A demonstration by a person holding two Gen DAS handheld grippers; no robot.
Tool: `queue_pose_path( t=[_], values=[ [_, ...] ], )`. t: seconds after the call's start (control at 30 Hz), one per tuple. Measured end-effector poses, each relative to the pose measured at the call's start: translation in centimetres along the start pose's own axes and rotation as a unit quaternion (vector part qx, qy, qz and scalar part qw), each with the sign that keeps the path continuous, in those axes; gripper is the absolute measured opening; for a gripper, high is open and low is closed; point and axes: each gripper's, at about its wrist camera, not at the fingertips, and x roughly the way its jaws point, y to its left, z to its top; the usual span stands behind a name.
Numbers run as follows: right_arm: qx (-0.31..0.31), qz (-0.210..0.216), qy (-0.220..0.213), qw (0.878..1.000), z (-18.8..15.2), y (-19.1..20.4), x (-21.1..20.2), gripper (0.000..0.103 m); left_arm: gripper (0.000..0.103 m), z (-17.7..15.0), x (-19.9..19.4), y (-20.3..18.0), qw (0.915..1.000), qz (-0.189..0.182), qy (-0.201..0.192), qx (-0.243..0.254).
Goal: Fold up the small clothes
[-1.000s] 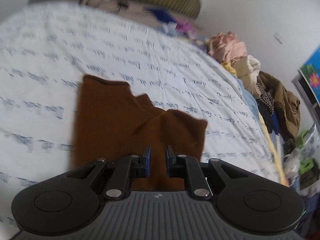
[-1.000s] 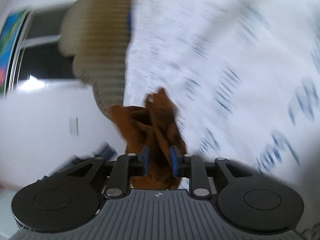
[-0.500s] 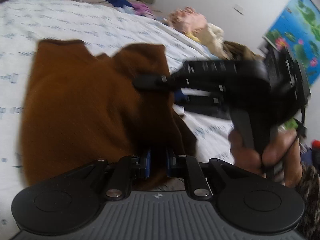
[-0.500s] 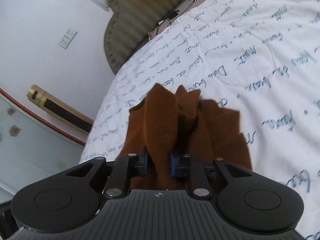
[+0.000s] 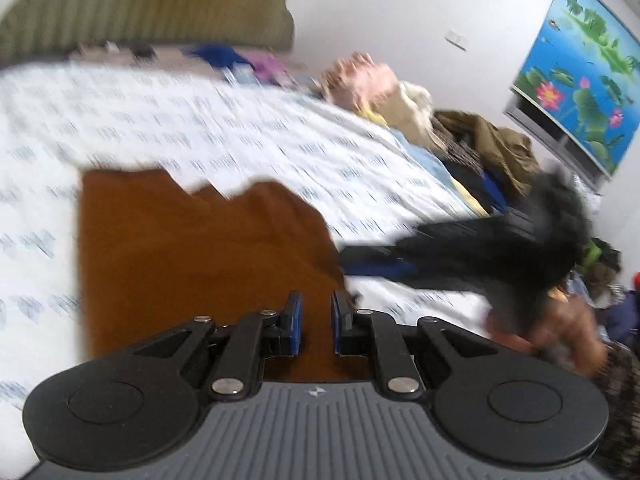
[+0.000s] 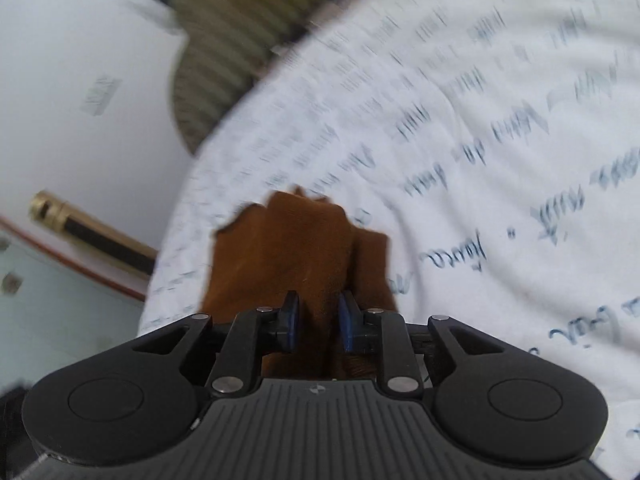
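Observation:
A small brown garment [image 5: 192,252] lies folded on the white bedsheet with blue writing [image 5: 240,136]. My left gripper [image 5: 316,320] sits over its near edge with a narrow gap between the blue pads and cloth showing in the gap. The right gripper [image 5: 372,262] appears blurred at the garment's right edge in the left wrist view. In the right wrist view the right gripper [image 6: 318,324] is over the brown garment [image 6: 296,248], its pads a little apart with cloth between them.
A pile of mixed clothes [image 5: 452,136] lies along the bed's far right side. An olive ribbed headboard [image 5: 152,12] stands at the back. A lotus poster [image 5: 580,68] hangs on the right wall. The bed edge and floor [image 6: 60,308] show left in the right wrist view.
Both grippers have widened their jaws slightly. The garment has settled flatter on the sheet. The right gripper has moved down and right, away from the top of the cloth.

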Motion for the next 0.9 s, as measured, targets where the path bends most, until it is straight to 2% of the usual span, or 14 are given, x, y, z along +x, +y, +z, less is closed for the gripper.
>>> queue_pose_path(
  t=[0.13,0.2,0.27,0.33,0.37,0.4,0.43,0.47,0.5,0.6,0.7,0.77,0.83,0.9],
  values=[
    [-0.057,0.041,0.018,0.997,-2.5,2.2,-2.9,0.026,0.015,0.7,-0.9,0.8,0.999,0.041,-0.016,0.007],
    [-0.082,0.016,0.037,0.996,-3.9,2.9,-2.1,0.027,0.015,1.1,-0.3,1.0,0.9983,0.056,-0.011,0.001],
    [-0.099,-0.031,0.05,0.993,-5.1,3.0,-0.8,0.027,0.015,1.2,0.2,1.1,0.9977,0.068,-0.008,-0.005],
    [-0.084,-0.023,0.071,0.994,-5.9,2.4,0.0,0.023,0.015,1.2,0.5,1.2,0.9969,0.078,-0.004,0.001],
    [-0.07,-0.016,0.081,0.994,-6.3,2.0,0.0,0.014,0.016,1.1,0.7,1.1,0.996,0.088,-0.004,0.008],
    [-0.071,-0.024,0.083,0.994,-6.9,1.7,-0.5,0.012,0.017,1.0,1.1,0.9,0.9954,0.093,-0.001,0.02],
    [-0.075,-0.035,0.082,0.993,-7.2,1.4,-0.8,0.009,0.024,1.0,2.0,0.7,0.9952,0.093,0.009,0.029],
    [-0.069,-0.04,0.08,0.994,-7.4,1.0,-1.3,0.008,0.034,0.7,2.9,0.5,0.9951,0.089,0.023,0.037],
    [-0.056,-0.037,0.079,0.995,-7.3,0.4,-1.7,0.008,0.039,0.5,3.7,0.1,0.9948,0.084,0.033,0.047],
    [-0.014,-0.027,0.098,0.995,-6.7,-0.9,-1.8,0.007,0.042,-1.3,5.2,-1.6,0.9917,0.098,0.032,0.077],
    [-0.008,-0.024,0.134,0.991,-5.6,-0.7,-2.5,0.009,0.045,-3.2,5.4,-3.6,0.9826,0.116,0.018,0.145],
    [-0.06,-0.043,0.095,0.993,-4.6,1.5,-4.4,0.026,0.045,-3.7,5.2,-3.9,0.9798,0.126,0.009,0.155],
    [-0.116,-0.057,0.032,0.991,-3.2,3.8,-6.2,0.03,0.045,-3.6,5.0,-3.9,0.9811,0.128,-0.001,0.145],
    [-0.133,-0.019,0.009,0.991,-1.0,5.2,-5.8,0.03,0.045,-3.6,4.8,-3.8,0.9825,0.131,-0.012,0.132]
  ],
)
